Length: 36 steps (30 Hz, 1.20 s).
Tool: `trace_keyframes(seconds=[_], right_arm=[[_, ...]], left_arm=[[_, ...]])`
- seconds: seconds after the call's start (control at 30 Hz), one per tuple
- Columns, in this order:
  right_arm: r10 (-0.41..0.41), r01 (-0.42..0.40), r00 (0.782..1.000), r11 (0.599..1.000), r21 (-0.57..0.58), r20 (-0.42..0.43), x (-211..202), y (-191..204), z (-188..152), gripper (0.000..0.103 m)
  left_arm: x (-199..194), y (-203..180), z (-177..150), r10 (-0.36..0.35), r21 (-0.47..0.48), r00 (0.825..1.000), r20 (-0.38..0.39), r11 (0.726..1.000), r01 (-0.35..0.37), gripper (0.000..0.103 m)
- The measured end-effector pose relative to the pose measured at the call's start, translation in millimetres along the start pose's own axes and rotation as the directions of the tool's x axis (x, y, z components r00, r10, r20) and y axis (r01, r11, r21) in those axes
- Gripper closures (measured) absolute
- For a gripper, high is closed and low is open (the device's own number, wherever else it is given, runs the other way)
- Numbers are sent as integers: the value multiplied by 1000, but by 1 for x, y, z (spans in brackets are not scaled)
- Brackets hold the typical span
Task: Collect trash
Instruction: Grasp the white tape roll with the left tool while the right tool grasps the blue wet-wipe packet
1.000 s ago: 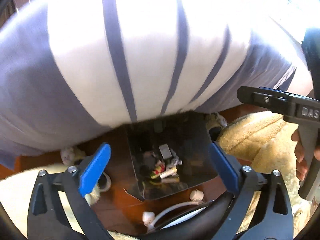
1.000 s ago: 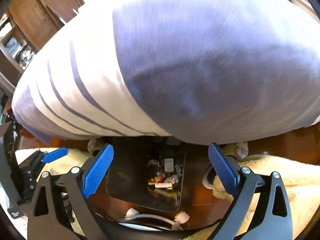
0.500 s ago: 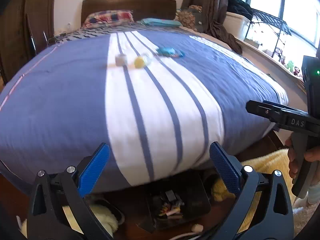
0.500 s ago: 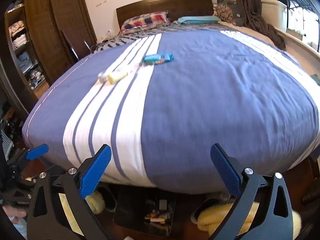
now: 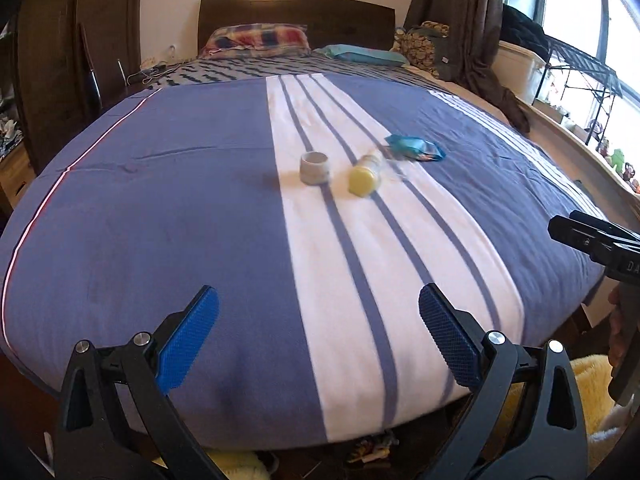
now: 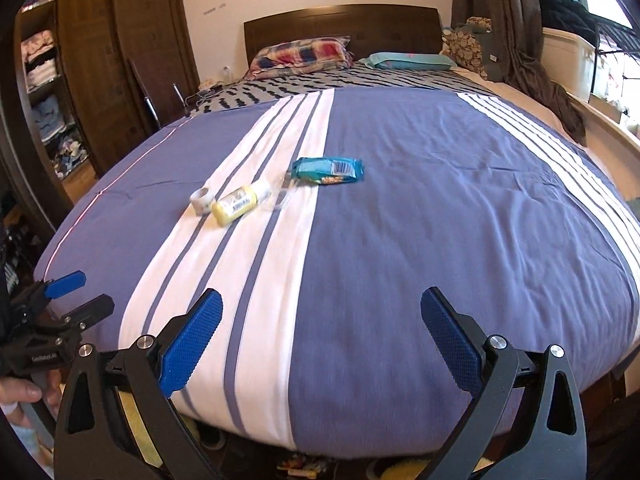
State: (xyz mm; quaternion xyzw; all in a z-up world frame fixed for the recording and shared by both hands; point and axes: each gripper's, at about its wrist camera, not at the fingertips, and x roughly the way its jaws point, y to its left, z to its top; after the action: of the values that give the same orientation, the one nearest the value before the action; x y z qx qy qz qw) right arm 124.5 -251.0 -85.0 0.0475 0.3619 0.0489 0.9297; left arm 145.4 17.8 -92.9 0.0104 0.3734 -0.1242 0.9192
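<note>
Both tools hang above the foot of the bed [image 5: 160, 208], each with its blue-padded jaws spread wide and nothing between them. From its own camera, the left tool [image 5: 318, 336] sits over the white striped band of the bedcover; the right tool [image 6: 320, 332] sits over the boundary between that band and the plain blue area. The right tool also shows at the right edge of the left view, with part of a hand [image 5: 618, 344] on its grip, and the left tool shows at the lower left of the right view, held by a hand [image 6: 24, 394].

Three pieces of trash lie on the bed, well ahead of both tools, about halfway up the cover. A small white cup [image 5: 315, 167] stands on the white band. Just beside it, a yellow bottle [image 5: 363, 176] lies on its side; from the right view they look close to touching, though this cannot be settled. A blue wrapper [image 6: 327, 170] lies flat a little beyond the bottle, at the edge of the white band. Some clear plastic [image 6: 282, 194] lies between bottle and wrapper.

Two pillows [image 6: 304, 56] rest against the dark wooden headboard [image 6: 340, 24].
</note>
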Motion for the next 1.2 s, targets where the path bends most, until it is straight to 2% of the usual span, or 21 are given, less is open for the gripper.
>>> trace_keyframes(seconds=[0.53, 0.57, 0.67, 0.73, 0.93, 1.07, 1.2], right_arm=[[-69, 67, 996, 997, -29, -64, 100, -6, 65, 3], [-74, 72, 995, 997, -27, -67, 106, -8, 70, 3], [-112, 109, 990, 993, -32, -88, 127, -12, 82, 4], [-131, 127, 985, 991, -42, -111, 139, -14, 86, 4], [-158, 146, 974, 986, -86, -163, 172, -11, 94, 5], [-159, 139, 966, 984, -110, -202, 196, -4, 101, 4], [-177, 153, 963, 980, -129, -203, 210, 3, 112, 4]], left_arm=[[82, 5, 62, 51, 64, 998, -45, 997, -48, 9], [87, 6, 66, 53, 68, 997, -48, 996, -50, 10], [103, 9, 75, 45, 68, 997, -67, 997, -41, 23], [115, 11, 80, 45, 67, 995, -84, 997, -39, 27], [143, 14, 86, 21, 60, 991, -130, 998, -13, 30], [154, 17, 94, 14, 47, 991, -135, 999, -8, 31], [162, 16, 104, 8, 47, 991, -135, 999, -2, 36]])
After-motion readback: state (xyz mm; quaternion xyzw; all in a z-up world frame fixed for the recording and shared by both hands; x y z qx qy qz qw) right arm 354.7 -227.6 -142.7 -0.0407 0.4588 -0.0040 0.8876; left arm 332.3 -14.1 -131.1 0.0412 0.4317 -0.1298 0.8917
